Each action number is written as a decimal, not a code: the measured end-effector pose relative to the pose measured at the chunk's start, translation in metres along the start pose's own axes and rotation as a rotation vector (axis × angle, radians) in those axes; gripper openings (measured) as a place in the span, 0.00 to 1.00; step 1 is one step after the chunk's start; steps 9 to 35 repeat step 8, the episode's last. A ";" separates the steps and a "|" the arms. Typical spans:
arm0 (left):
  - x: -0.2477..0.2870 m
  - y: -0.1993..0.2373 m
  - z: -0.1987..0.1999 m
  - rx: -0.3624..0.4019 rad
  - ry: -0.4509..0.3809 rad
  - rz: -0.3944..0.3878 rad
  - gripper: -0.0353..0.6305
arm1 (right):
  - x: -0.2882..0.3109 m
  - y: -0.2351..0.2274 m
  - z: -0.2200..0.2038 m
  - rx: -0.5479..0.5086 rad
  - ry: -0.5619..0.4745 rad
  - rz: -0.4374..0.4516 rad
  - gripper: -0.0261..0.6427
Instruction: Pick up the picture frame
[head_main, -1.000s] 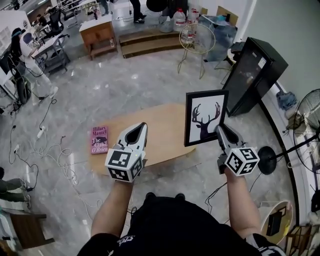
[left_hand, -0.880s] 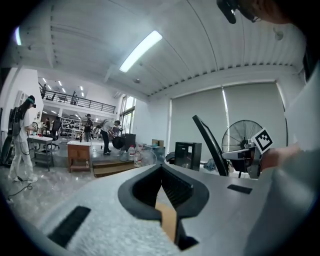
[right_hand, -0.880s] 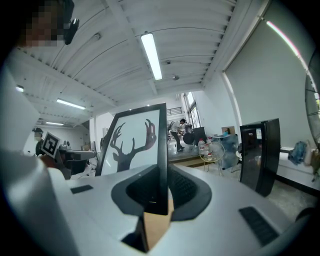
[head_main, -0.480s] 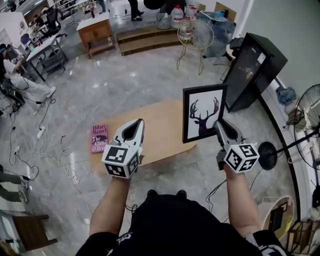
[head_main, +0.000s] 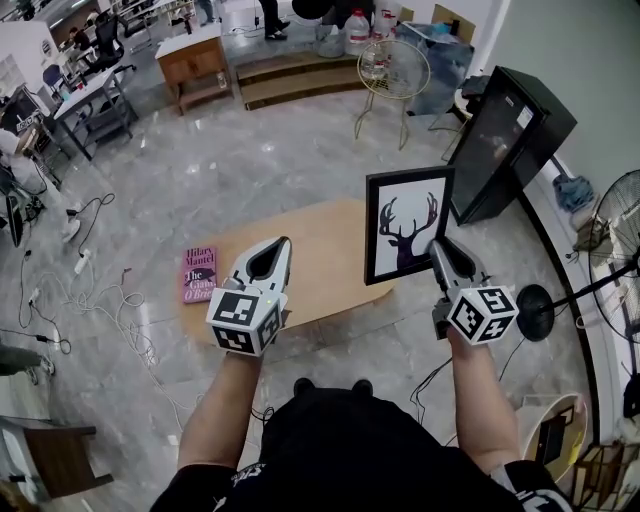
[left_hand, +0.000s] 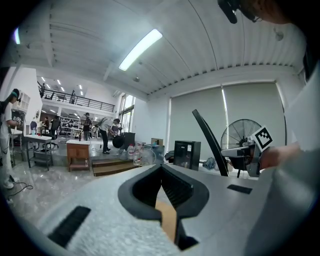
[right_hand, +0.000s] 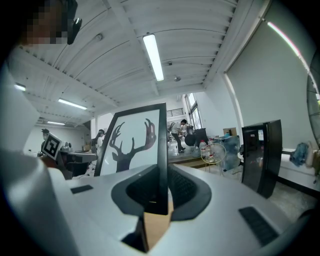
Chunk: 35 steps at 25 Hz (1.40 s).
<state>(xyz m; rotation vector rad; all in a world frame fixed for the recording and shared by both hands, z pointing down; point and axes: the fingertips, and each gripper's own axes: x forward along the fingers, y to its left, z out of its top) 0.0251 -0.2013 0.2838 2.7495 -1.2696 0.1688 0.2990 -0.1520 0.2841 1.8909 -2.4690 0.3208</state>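
1. The black picture frame with a deer silhouette (head_main: 408, 238) is seen upright at the centre right of the head view. Its lower right edge is clamped between the jaws of the right gripper (head_main: 438, 258).
2. The frame appears to be held clear of the pale wooden table (head_main: 320, 250), so the pick-up is judged essentially done.
3. The left gripper (head_main: 279, 250) is held over the table, jaws together on nothing.
4. Only steady holding is judged to be left.

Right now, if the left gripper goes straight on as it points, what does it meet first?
Nothing near, it seems. The left gripper points out over the wooden table, with the picture frame off to its right; the way looks free as far as the distant steps.
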 end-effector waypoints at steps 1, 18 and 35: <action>0.000 0.000 0.000 0.001 -0.001 0.001 0.07 | 0.000 0.000 0.000 0.001 0.001 0.001 0.14; 0.000 -0.004 -0.001 0.006 0.002 0.004 0.07 | -0.001 -0.002 -0.001 0.002 0.005 0.007 0.14; 0.000 -0.004 -0.001 0.006 0.002 0.004 0.07 | -0.001 -0.002 -0.001 0.002 0.005 0.007 0.14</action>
